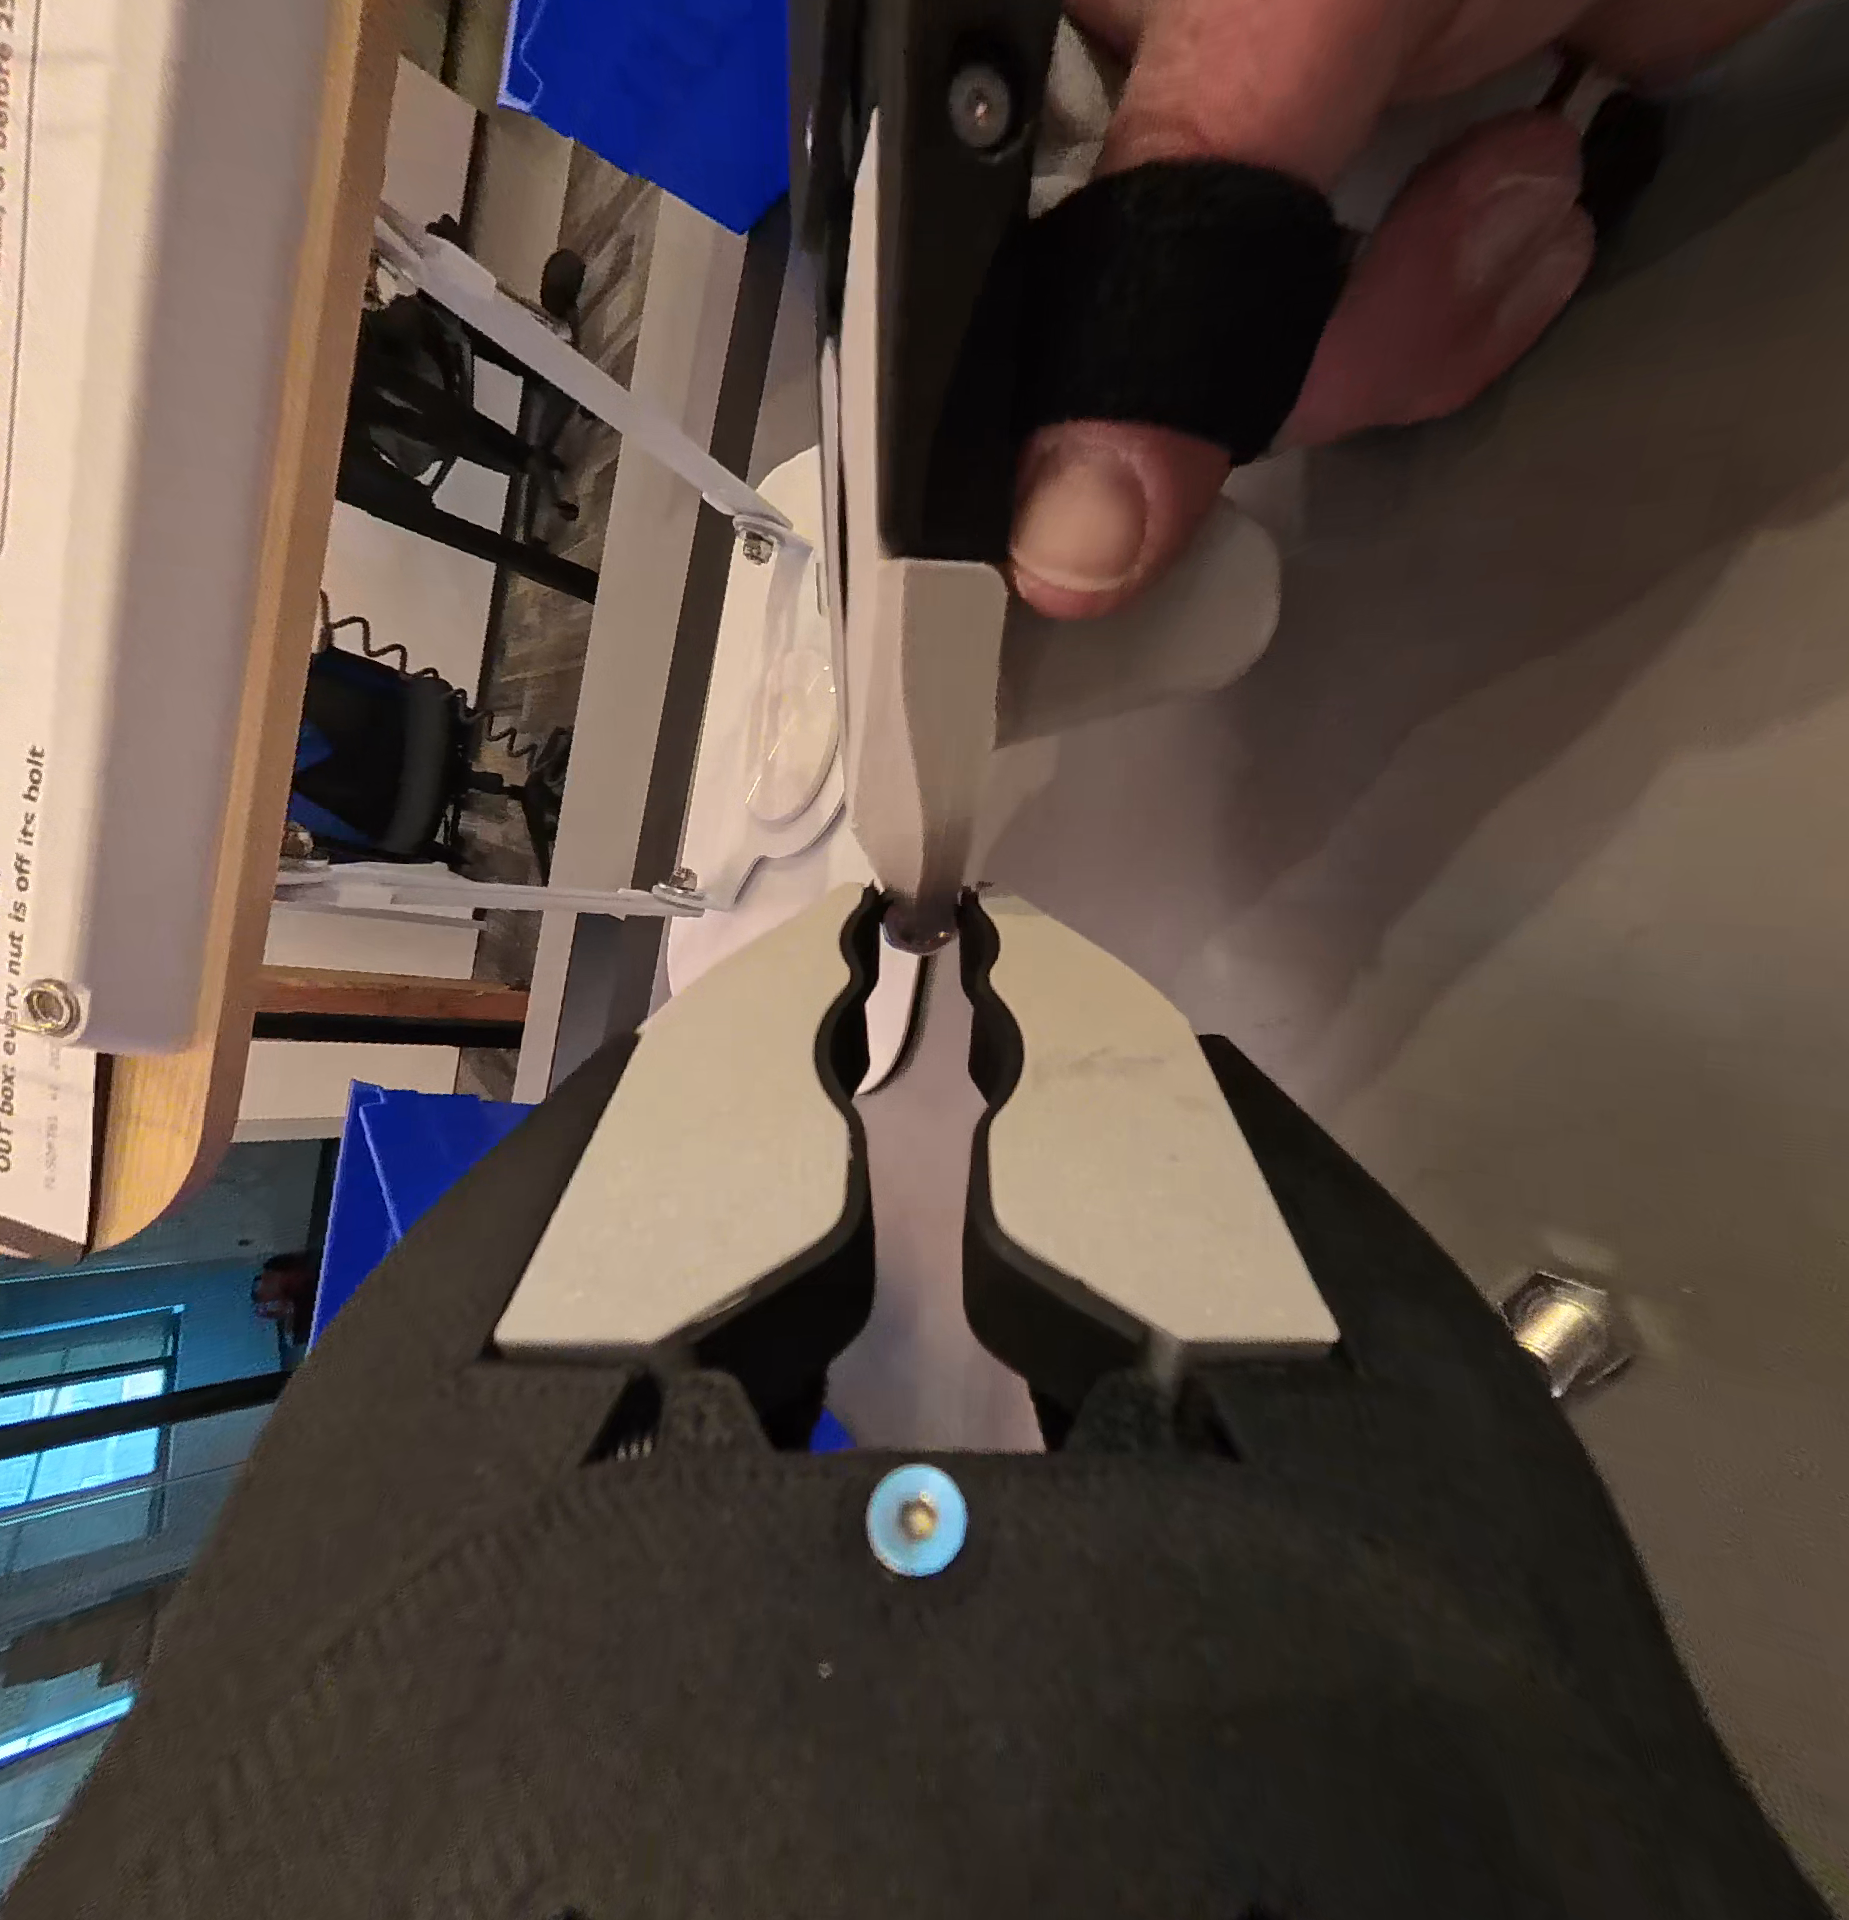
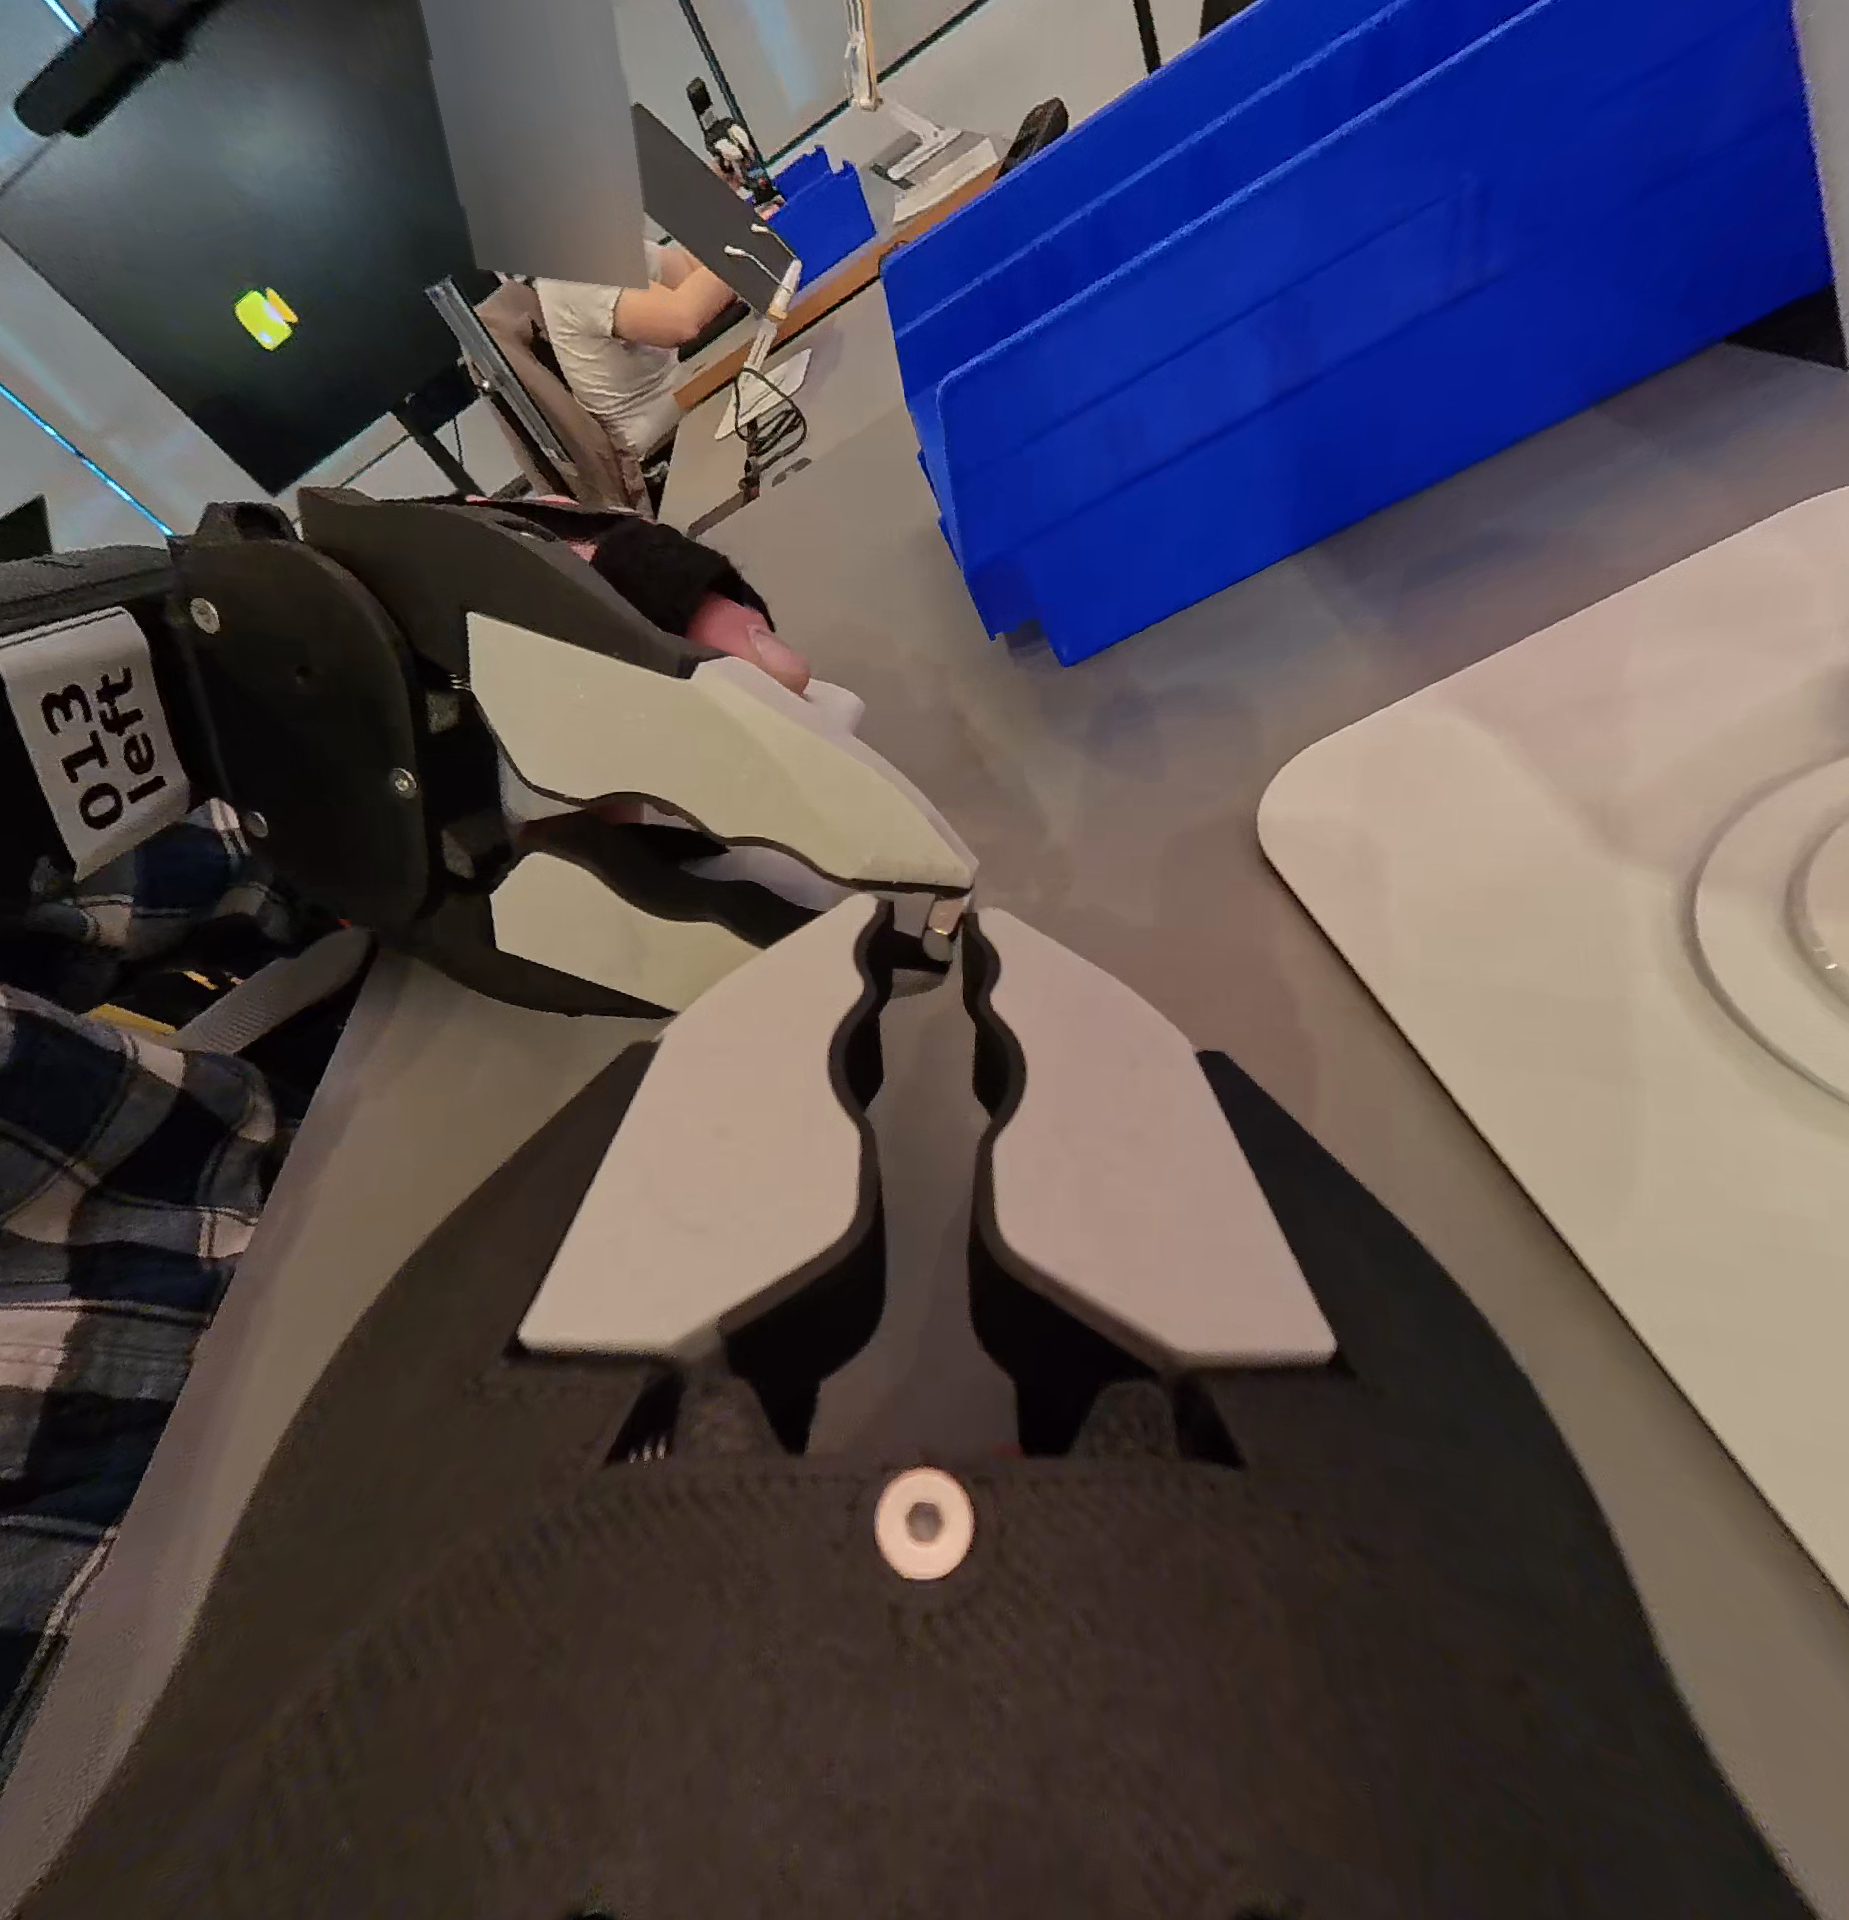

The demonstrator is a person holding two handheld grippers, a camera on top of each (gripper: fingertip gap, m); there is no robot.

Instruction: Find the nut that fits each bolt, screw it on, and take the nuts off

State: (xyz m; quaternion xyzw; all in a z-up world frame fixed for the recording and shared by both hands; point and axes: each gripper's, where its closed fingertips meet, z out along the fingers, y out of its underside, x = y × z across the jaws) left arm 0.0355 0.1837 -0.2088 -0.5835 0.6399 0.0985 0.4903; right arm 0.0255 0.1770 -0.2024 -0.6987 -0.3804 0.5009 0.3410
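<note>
The silver hexagonal metal nut [image 2: 944,928] sits between the two claws' meeting tips, above the grey counter [image 2: 1107,748] and near the blue plastic bins [image 2: 1315,343]. The right claw [image 2: 925,935] clenches on this nut. The left claw [image 1: 922,920] grips a dark round-headed bolt [image 1: 920,935], its fingertips [image 1: 866,925] pressing both sides. A second silver nut [image 1: 1559,1340] lies on the counter, well apart from the bins.
</note>
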